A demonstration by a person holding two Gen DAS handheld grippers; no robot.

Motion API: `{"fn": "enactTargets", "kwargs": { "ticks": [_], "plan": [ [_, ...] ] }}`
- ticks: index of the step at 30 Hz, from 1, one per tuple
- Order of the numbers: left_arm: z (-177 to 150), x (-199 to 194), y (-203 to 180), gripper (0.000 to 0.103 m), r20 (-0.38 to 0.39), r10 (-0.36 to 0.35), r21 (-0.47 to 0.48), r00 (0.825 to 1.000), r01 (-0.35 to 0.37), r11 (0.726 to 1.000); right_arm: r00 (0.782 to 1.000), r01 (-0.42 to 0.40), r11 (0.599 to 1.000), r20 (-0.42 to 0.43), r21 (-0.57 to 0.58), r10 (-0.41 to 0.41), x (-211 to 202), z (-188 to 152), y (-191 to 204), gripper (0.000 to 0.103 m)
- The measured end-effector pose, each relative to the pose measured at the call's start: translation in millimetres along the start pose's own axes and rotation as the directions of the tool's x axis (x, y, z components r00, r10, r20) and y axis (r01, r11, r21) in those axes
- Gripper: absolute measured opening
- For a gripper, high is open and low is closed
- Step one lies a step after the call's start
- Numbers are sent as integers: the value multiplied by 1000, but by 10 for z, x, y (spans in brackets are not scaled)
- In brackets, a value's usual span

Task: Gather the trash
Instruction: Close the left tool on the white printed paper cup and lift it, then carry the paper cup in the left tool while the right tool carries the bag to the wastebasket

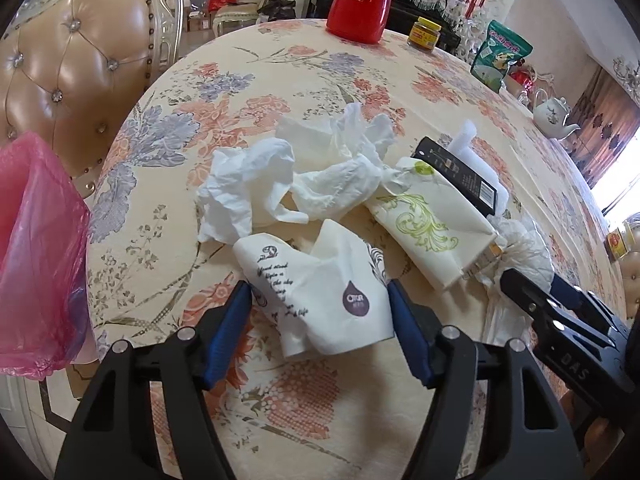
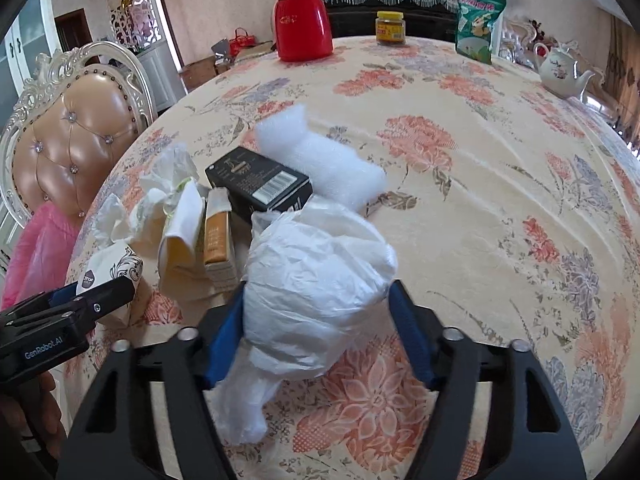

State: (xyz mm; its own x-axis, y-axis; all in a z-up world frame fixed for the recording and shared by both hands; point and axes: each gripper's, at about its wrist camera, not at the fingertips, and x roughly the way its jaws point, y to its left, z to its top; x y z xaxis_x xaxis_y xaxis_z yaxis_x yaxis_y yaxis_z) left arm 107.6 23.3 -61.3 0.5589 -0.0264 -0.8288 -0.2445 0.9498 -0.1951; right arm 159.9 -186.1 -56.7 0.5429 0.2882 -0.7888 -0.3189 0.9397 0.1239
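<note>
Trash lies on a floral table. My left gripper [image 1: 318, 294] is open, its blue fingers either side of a printed white napkin pack [image 1: 320, 292]. Beyond it lie crumpled white tissues [image 1: 256, 184], a green-patterned napkin pack [image 1: 432, 224] and a black box [image 1: 460, 172]. My right gripper [image 2: 318, 294] is open around a crumpled white plastic bag [image 2: 316, 264], its fingers at the bag's sides. White foam [image 2: 320, 160], the black box [image 2: 260, 184] and an orange carton [image 2: 218, 240] lie behind the bag. A pink trash bag [image 1: 36, 248] hangs at the table's left edge.
At the far edge stand a red thermos [image 2: 302, 20], a yellow-lidded jar [image 2: 390, 28], a green snack bag [image 2: 478, 22] and a white teapot [image 2: 560, 70]. A padded chair [image 1: 76, 64] stands left of the table. The left gripper shows in the right wrist view [image 2: 100, 296].
</note>
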Motion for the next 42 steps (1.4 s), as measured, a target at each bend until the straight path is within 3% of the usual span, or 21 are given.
{"fn": "enactTargets", "kwargs": {
  "ticks": [8,25,42],
  "plan": [
    [-47,-159,-34,66,34,-37,18,999,37,999,1000,-15,1000,5,9,15,-28,-25,-40,41],
    [-26,-638,6,66,179,-97,58,979,88,994,990,43,999,133,21,-45,-487,-10,-97,40],
    [88,-1158,821,66,317,-15,-52,948,33,998,980,23,997,198,-73,-8,-755,115,500,40]
  ]
}}
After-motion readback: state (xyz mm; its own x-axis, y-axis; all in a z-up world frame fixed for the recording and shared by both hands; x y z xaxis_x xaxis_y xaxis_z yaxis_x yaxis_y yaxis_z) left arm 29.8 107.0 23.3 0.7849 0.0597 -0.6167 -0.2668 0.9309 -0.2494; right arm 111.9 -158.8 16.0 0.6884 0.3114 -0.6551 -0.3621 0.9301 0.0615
